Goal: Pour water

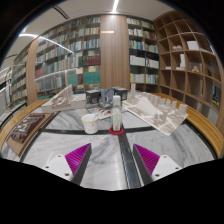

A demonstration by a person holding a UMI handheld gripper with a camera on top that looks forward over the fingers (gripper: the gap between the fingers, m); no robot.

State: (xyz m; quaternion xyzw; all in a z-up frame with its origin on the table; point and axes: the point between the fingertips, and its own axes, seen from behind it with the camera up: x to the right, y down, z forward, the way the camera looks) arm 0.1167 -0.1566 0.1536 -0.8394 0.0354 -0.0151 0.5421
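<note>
While no label or writing reads clearly anywhere, we see a clear plastic bottle (116, 112) with a white cap standing upright on the table (105, 160), on a small red base, well ahead of the claw (113, 158). Just left of it sits a white cup (90, 123), round and open at the top, apart from the bottle. The claw is released: its two fingers stand wide apart, magenta pads (78, 156) facing inward, nothing between them. The table top is pale, marble-like with grey veins, smooth and glossy, and a dark seam runs down its middle between the fingers. Bare table surface lies between the claw and the bottle. Right of the bottle we see white angular model-like pieces (160, 108); left, a dark tray (28, 128) near the wooden table edge. Behind, tall wooden bookshelves (100, 50) full of books; their spines are too small to read.
</note>
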